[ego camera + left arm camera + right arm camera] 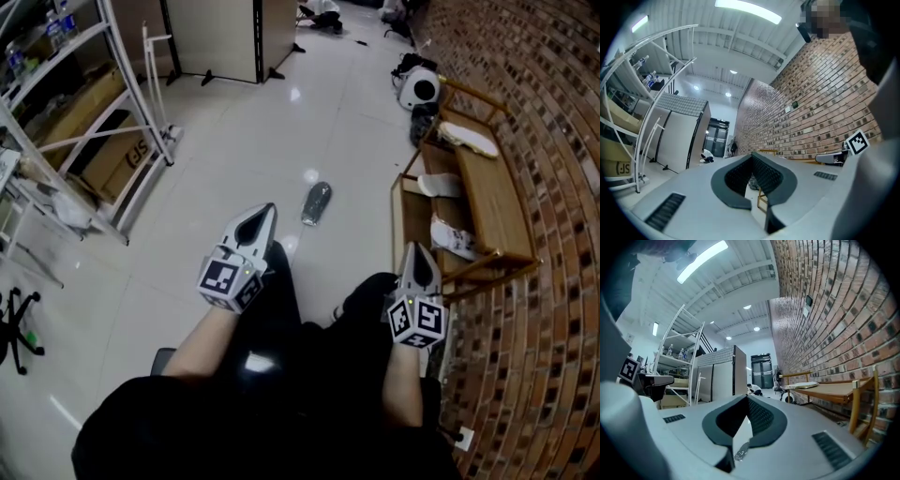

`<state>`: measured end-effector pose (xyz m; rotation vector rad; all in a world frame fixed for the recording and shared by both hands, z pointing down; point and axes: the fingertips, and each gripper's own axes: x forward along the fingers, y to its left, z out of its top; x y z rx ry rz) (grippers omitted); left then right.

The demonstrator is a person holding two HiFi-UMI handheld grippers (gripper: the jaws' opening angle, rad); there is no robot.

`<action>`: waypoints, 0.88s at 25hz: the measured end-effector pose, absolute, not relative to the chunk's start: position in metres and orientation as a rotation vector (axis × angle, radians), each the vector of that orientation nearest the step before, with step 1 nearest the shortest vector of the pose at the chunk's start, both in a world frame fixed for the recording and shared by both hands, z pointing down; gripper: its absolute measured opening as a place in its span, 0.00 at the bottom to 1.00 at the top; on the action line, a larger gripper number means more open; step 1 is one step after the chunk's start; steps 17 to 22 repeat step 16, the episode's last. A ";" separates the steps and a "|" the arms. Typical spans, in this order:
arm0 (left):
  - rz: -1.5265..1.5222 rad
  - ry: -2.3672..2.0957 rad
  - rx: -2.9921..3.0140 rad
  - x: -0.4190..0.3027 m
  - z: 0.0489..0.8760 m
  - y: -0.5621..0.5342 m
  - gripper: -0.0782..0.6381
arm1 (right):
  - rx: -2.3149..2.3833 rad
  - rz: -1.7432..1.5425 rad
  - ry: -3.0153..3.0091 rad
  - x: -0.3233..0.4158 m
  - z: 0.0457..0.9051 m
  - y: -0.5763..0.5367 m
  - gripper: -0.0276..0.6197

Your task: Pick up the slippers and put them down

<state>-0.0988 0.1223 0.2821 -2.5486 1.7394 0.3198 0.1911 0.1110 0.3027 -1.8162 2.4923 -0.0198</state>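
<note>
Head view: left hand-held gripper [266,213] and right hand-held gripper [417,249], jaws together, empty. Dark slipper [316,202] on floor [234,141]; apart from both.

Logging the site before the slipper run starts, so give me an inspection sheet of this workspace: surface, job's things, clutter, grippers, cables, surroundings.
Surface: glossy white tiled floor, some light glare.
Job's things: one dark slipper lying on the floor; pale slippers on the wooden rack.
Clutter: round white appliance beside the rack.
Grippers: left gripper and right gripper, jaws together, both empty.
Cables: nothing seen.
Surroundings: brick wall on the right; metal shelving with cartons on the left.
</note>
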 end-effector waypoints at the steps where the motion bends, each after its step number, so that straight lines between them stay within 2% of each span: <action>1: 0.319 1.740 -2.554 -0.097 0.282 0.122 0.11 | -1.818 -0.021 2.488 0.193 0.302 0.110 0.05; 22: 0.251 1.743 -2.577 -0.087 0.299 0.124 0.11 | -1.802 -0.039 2.469 0.198 0.306 0.112 0.05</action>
